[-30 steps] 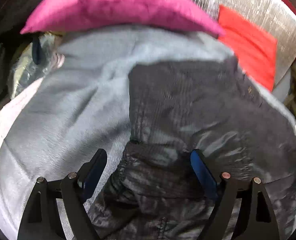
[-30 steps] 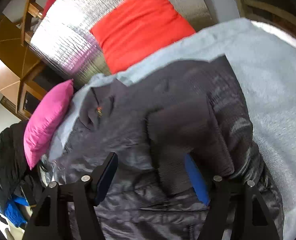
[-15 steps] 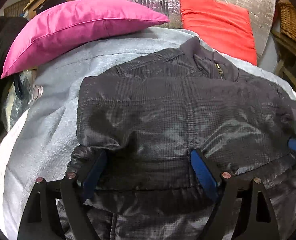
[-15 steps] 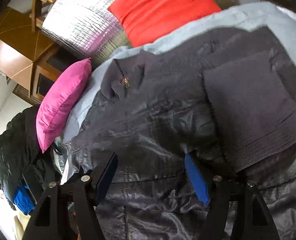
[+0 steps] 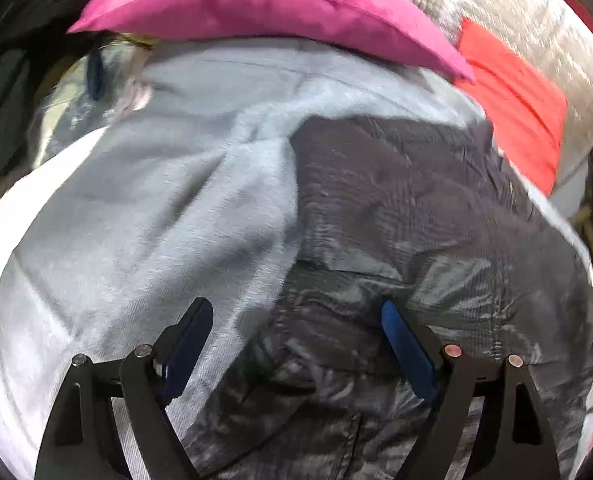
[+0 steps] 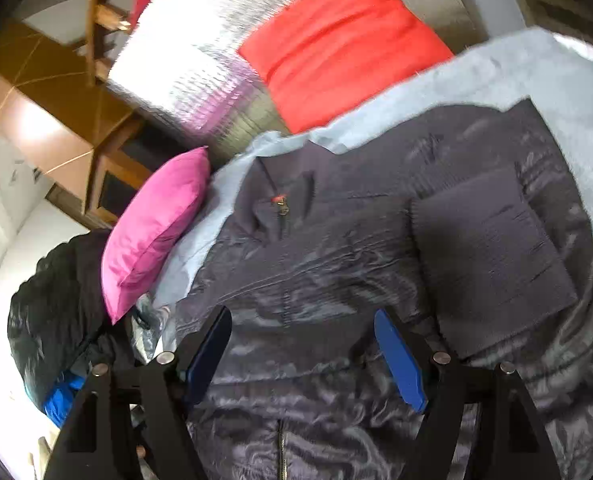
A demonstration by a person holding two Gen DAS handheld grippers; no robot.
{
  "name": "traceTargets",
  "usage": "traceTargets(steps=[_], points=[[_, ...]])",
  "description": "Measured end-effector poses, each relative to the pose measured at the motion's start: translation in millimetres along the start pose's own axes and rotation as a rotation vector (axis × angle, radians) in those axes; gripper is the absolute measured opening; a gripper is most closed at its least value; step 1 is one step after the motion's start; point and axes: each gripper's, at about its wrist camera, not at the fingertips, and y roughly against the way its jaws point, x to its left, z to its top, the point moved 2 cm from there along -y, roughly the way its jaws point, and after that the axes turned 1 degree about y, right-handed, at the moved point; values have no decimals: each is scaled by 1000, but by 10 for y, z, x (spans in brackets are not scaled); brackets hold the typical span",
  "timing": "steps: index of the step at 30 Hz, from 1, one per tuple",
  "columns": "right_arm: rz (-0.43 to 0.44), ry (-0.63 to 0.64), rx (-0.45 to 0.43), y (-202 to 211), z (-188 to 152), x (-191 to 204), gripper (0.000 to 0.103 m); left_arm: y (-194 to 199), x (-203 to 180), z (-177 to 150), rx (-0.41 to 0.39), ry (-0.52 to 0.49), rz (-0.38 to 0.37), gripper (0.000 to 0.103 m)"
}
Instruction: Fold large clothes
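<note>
- A dark grey, shiny quilted jacket [image 6: 336, 264] is lying spread over a pale blue fleece blanket [image 5: 168, 216], zip side up, with its collar and zip pull pointing toward the cushions.
- One ribbed knit cuff [image 6: 492, 256] is lying folded in across the jacket's chest, at the right in the right wrist view.
- The left gripper [image 5: 296, 344] is hovering over the jacket's edge where it meets the blanket; its blue-padded jaws are standing wide apart, with nothing pinched between them.
- The right gripper [image 6: 302, 356] is hanging above the jacket's front near the zip; its jaws are opening, with only fabric lying below them and nothing clamped.
- A magenta cushion [image 5: 264, 4] is resting at the far edge of the blanket, just beside a red cushion [image 6: 340, 48].
- The red cushion is leaning against a silver quilted foil backing [image 6: 188, 52].
- A black puffy garment [image 6: 56, 304] is sitting piled left of the magenta cushion, apart from the jacket.
</note>
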Motion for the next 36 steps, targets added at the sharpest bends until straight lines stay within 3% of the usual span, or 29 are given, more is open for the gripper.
traceTargets(steps=[5,7,9,11,13,15,16,21,25,36], points=[[-70,-5,69,-114,-159,-200,77,336,-243,-74,-99,-93,-24,87],[-57,-28,82,-127,-176,-232,77,378,-392,-99,-126,-160,-26,87],[-43,6,46,-49,-125,-140,77,240,-512,-138,-100,-230,17,87],[-22,37,17,21,-112,-94,77,29,-484,-184,-31,-234,46,87],[-63,46,24,-47,-92,-174,78,-3,-442,-190,-47,-241,68,88],[-42,-9,77,-166,-99,-341,77,74,-401,-158,-41,-227,61,88],[-33,-26,63,-114,-93,-331,77,124,-386,-149,-42,-221,54,88],[-45,64,15,276,-168,-106,78,516,-272,-228,-100,-237,42,88],[-96,130,2,687,-384,-95,78,684,-122,-401,-98,-232,38,88],[-283,173,-24,1940,-1496,-436,78,1435,169,-1149,-101,-211,4,88]])
